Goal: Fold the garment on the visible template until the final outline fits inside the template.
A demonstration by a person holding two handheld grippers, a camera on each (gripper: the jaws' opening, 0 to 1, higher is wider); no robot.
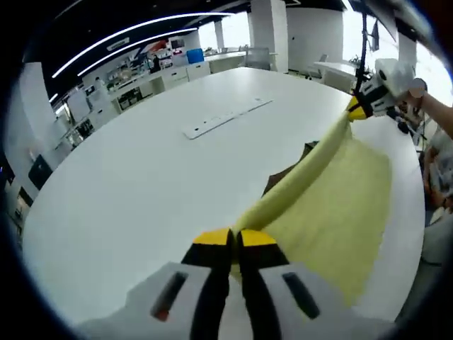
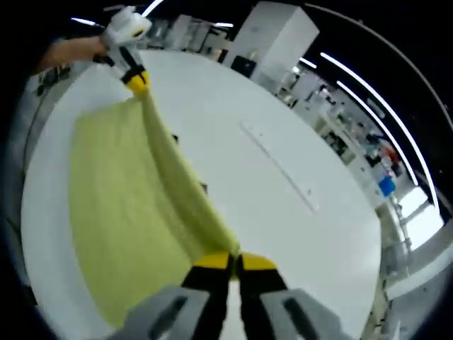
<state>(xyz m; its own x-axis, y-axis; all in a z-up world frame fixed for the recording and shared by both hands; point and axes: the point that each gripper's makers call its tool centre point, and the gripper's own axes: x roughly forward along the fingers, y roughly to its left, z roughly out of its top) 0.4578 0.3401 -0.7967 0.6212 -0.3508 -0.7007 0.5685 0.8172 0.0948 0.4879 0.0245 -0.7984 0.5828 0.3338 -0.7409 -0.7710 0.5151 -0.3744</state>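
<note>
A: Item one, nearest in the left gripper view?
B: Left gripper (image 1: 234, 241). Yellow-tipped fingers (image 1: 210, 239) pressed together, pinching one end of the yellow cloth (image 1: 340, 205).

A: Same item in the right gripper view?
B: It appears at upper left, far end of the cloth, held by a person's hand (image 2: 71, 49), fingers pinched on the cloth corner.

A: Item two?
B: Right gripper (image 2: 234, 261). Fingers (image 2: 256, 263) closed together, gripping the other end of the yellow cloth (image 2: 120, 212). In the left gripper view it sits at upper right (image 1: 357, 108), clamped on the cloth's far corner.

A: Location of the cloth?
B: Stretched between the two grippers, its top edge bunched into a taut roll, the rest hanging down as a sheet over the white desk (image 1: 127, 184). Whether the lower edge touches the desk, cannot tell.

A: Anything beneath it?
B: A dark brown flat shape (image 1: 279, 177) shows on the desk just behind the cloth's edge, mostly covered.

A: Farther out?
B: A long white strip (image 1: 226, 117) lying on the desk, well apart from the cloth. Beyond that, office benches (image 1: 170, 71) and ceiling light strips (image 1: 127, 42).
</note>
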